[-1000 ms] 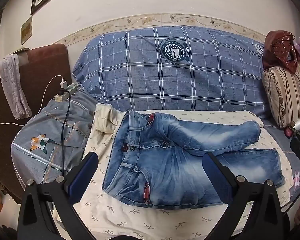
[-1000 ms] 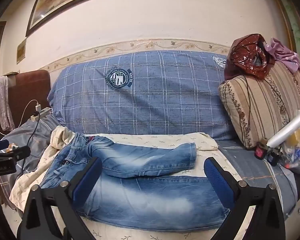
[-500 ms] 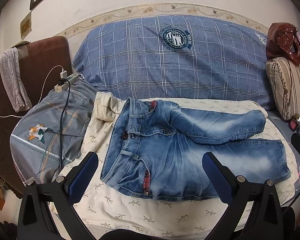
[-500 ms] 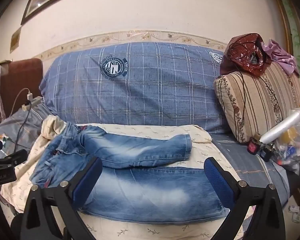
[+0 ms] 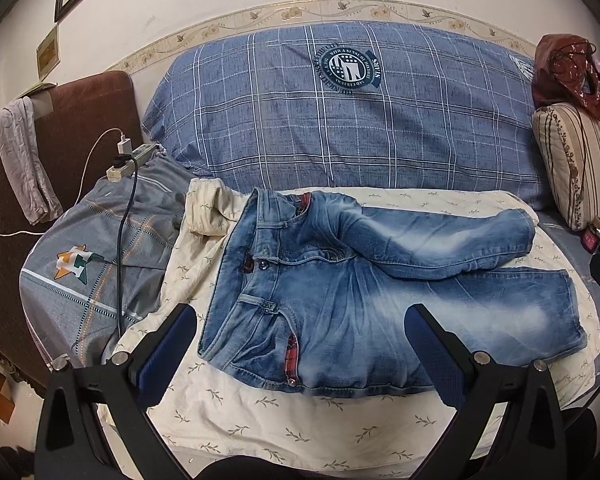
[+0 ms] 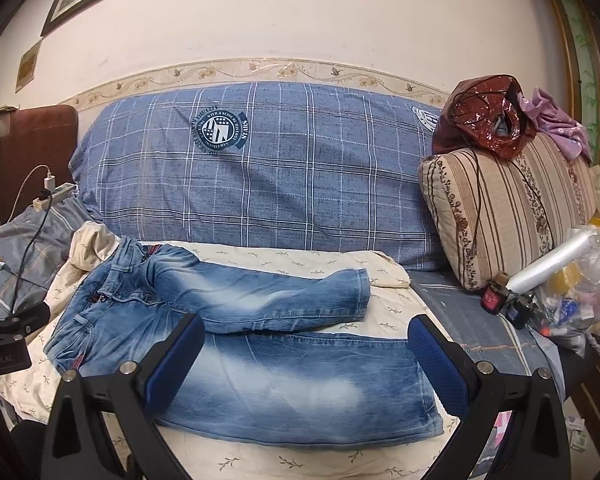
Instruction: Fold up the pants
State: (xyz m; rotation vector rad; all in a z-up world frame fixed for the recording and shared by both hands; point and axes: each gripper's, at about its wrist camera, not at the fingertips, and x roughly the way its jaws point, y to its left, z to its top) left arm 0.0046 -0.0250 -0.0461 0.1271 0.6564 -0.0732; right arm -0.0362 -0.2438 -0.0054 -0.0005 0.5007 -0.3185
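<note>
Faded blue jeans (image 5: 340, 296) lie flat on a cream leaf-print sheet (image 5: 236, 408), waistband to the left, legs to the right. The far leg crosses over the near one at an angle. They also show in the right wrist view (image 6: 284, 380). My left gripper (image 5: 300, 352) is open and empty, hovering above the near hip of the jeans. My right gripper (image 6: 304, 360) is open and empty, above the near leg. Neither touches the cloth.
A large blue plaid cushion (image 5: 340, 112) stands behind the sheet. A grey cushion (image 5: 92, 264) with a power strip (image 5: 130, 162) and cable lies at the left. A striped pillow (image 6: 508, 216) and a clutter of bottles and bags (image 6: 548, 292) are at the right.
Both grippers have pulled back and up a little, so more of the sheet's near edge shows. The jeans have not moved. Both grippers stay open.
</note>
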